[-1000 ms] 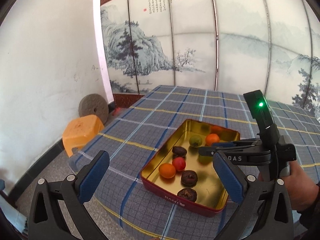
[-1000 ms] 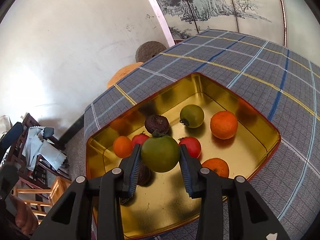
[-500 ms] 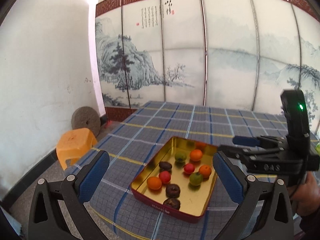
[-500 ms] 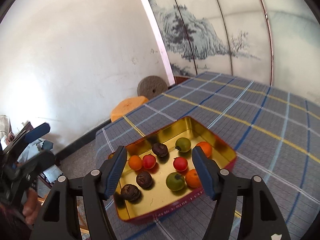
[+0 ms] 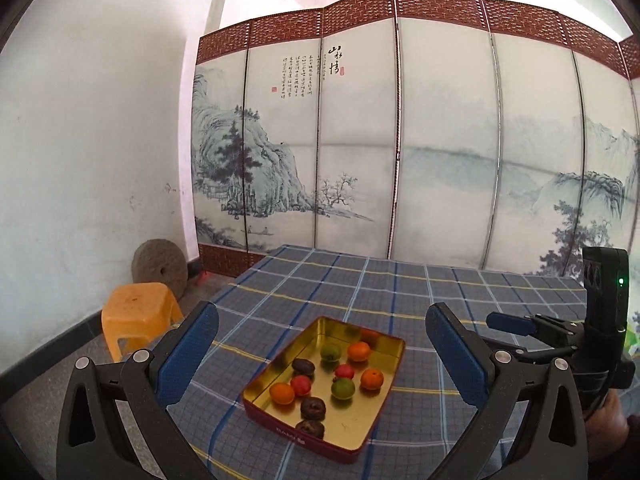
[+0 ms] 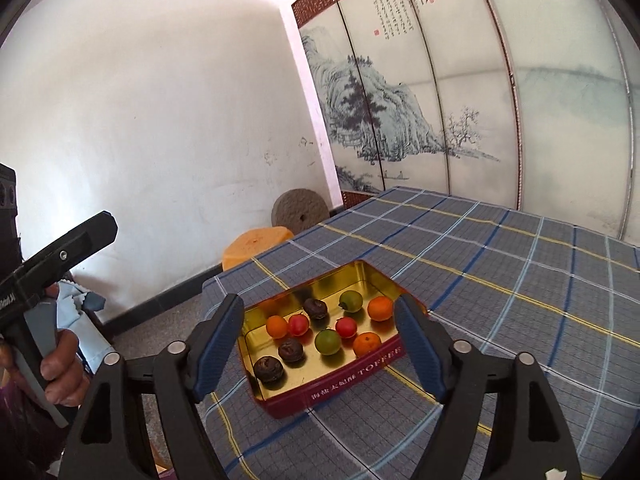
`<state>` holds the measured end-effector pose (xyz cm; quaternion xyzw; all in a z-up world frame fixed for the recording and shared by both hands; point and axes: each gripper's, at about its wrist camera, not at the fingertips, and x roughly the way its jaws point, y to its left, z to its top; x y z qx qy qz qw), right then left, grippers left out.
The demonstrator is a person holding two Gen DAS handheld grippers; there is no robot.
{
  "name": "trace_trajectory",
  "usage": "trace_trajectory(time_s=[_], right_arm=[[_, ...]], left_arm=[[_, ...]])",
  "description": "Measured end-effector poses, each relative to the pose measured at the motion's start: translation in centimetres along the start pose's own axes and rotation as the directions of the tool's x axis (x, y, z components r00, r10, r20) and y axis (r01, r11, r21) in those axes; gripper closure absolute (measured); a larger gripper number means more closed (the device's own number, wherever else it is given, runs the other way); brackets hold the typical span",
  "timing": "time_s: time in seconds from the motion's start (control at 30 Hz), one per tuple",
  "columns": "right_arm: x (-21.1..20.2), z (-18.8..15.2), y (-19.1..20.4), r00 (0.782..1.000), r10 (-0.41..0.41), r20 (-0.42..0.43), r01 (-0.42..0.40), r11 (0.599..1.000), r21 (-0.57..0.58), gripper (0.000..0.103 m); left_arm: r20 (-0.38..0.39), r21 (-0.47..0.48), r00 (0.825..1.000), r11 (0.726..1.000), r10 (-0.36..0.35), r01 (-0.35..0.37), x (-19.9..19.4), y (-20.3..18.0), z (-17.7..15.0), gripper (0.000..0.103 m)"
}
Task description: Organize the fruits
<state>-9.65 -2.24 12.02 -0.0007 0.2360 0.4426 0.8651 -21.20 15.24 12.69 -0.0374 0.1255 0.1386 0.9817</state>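
A gold tin with red sides (image 5: 380,420) (image 6: 352,380) sits near the table's front left corner and holds several small fruits. They are orange, red, green and dark brown ones. A green fruit (image 5: 343,388) (image 6: 327,342) lies near the tin's middle. My left gripper (image 5: 320,356) is open and empty, held back and above the tin. My right gripper (image 6: 320,344) is open and empty, also raised short of the tin. The right gripper's body shows in the left wrist view (image 5: 560,336).
The table wears a blue-grey checked cloth (image 5: 360,280) (image 6: 520,260). An orange plastic stool (image 5: 138,316) (image 6: 256,244) and a round millstone (image 5: 160,266) stand on the floor to the left. A painted folding screen (image 5: 400,140) stands behind the table.
My right gripper opened and let the green fruit go into the tin. Both grippers then pulled back and up, away from the tin.
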Motion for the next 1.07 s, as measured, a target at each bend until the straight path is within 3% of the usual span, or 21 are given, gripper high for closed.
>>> trace_trajectory(time_s=[0.2, 0.43, 0.5, 0.63, 0.77, 0.83, 0.9, 1.0, 1.07], right_arm=[[-2.0, -1.5, -3.0, 0.999, -0.044, -0.008, 0.044, 0.998, 0.043, 0.025], [-3.6, -5.1, -12.0, 0.974, -0.200, -0.111, 0.214, 0.967, 0.135, 0.023], [-4.1, -6.3, -15.2, 0.955, -0.250, -0.158, 0.274, 0.949, 0.156, 0.023], [-5.6, -8.5, -21.3, 0.898, -0.365, -0.248, 0.412, 0.894, 0.175, 0.023], [-6.6, -10.2, -27.0, 0.838, -0.426, -0.341, 0.510, 0.835, 0.208, 0.017], [-7.0, -10.8, -29.1, 0.819, -0.443, -0.366, 0.538, 0.813, 0.221, 0.016], [-7.1, -11.2, -31.4, 0.783, -0.472, -0.405, 0.586, 0.779, 0.224, 0.009], [-7.2, -11.7, -34.3, 0.755, -0.486, -0.441, 0.620, 0.748, 0.237, 0.007], [-6.8, -12.0, -36.2, 0.721, -0.499, -0.480, 0.650, 0.727, 0.220, 0.003]], left_arm=[[-0.064, -0.011, 0.998, 1.000, -0.022, 0.021, 0.5, -0.9, -0.2, 0.000], [-0.099, 0.044, 0.995, 0.999, 0.010, -0.005, 2.1, -3.1, -0.6, 0.000], [-0.120, 0.043, 0.993, 0.999, 0.012, -0.007, 2.8, -3.3, -0.7, 0.000], [-0.159, 0.045, 0.987, 0.999, 0.014, -0.007, 4.1, -3.9, -0.9, 0.000], [-0.197, 0.064, 0.980, 0.998, 0.028, -0.016, 5.5, -4.5, -1.3, 0.000], [-0.215, 0.076, 0.976, 0.997, 0.039, -0.023, 6.2, -4.9, -1.6, 0.000], [-0.233, 0.099, 0.971, 0.995, 0.057, -0.035, 6.9, -5.2, -1.8, 0.000], [-0.267, 0.113, 0.961, 0.992, 0.078, -0.049, 8.0, -5.5, -2.2, 0.000], [-0.292, 0.119, 0.952, 0.991, 0.094, -0.061, 8.9, -5.5, -2.4, 0.000]])
